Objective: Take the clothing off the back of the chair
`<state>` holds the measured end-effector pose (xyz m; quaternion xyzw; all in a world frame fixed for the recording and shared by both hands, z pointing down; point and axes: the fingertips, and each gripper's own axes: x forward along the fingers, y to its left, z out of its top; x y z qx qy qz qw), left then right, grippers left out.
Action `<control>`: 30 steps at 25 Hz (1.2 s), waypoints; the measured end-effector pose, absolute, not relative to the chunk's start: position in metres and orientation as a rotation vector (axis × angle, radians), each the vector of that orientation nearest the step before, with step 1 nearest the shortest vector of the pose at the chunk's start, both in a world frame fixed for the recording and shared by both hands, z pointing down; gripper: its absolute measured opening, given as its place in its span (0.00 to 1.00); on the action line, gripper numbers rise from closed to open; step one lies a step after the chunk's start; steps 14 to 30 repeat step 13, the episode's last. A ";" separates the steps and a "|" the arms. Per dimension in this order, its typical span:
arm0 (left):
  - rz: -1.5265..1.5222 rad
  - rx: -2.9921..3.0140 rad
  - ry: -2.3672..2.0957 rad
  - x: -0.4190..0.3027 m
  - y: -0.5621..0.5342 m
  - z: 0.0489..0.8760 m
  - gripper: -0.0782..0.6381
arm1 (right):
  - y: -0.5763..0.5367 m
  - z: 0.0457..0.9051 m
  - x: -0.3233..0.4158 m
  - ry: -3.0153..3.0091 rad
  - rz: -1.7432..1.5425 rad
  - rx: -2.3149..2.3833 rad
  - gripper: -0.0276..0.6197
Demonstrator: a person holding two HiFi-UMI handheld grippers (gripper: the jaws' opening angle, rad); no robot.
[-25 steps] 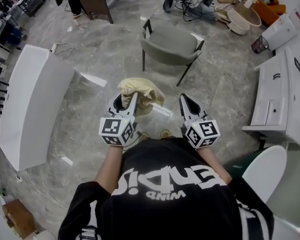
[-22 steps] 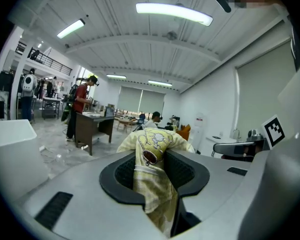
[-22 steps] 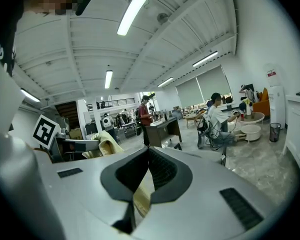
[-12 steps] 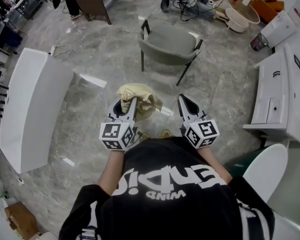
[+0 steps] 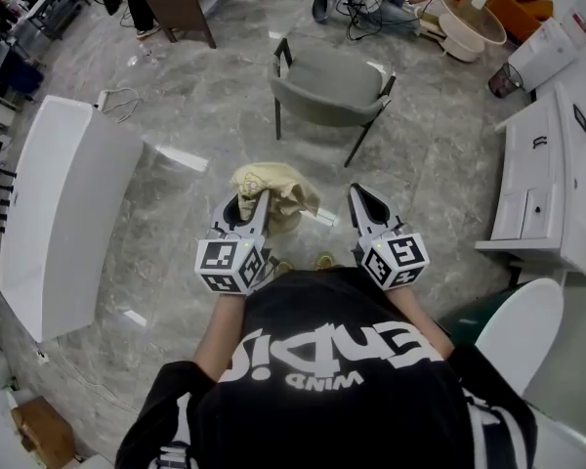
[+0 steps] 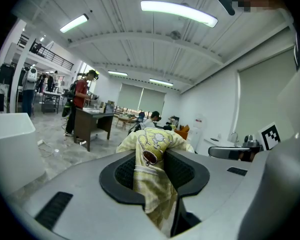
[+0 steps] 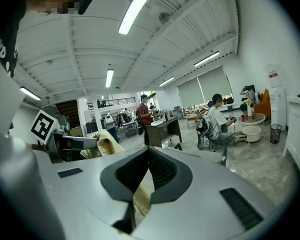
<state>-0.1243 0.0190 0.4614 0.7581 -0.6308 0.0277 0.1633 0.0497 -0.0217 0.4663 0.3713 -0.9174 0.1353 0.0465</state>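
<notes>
A pale yellow garment point(image 5: 273, 189) hangs bunched from my left gripper point(image 5: 249, 201), held in the air in front of the person. In the left gripper view the jaws of the left gripper point(image 6: 152, 159) are shut on a fold of the printed garment point(image 6: 152, 146). My right gripper point(image 5: 361, 195) is level beside it, a little to the right and apart from the cloth. Its jaws meet at the tips with nothing pinched in the right gripper point(image 7: 149, 151). The garment point(image 7: 102, 144) shows at that view's left. The grey-green chair point(image 5: 332, 86) stands ahead, its back bare.
A long white tub point(image 5: 63, 213) lies on the marble floor at the left. A white cabinet point(image 5: 557, 184) stands at the right, and a white rounded fixture point(image 5: 518, 330) near the person's right side. A brown desk point(image 5: 181, 3) and basins point(image 5: 474, 32) are at the far end.
</notes>
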 end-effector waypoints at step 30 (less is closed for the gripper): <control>0.082 2.168 -1.786 -0.125 0.019 0.458 0.29 | -0.023 0.463 0.048 -2.800 0.415 1.137 0.06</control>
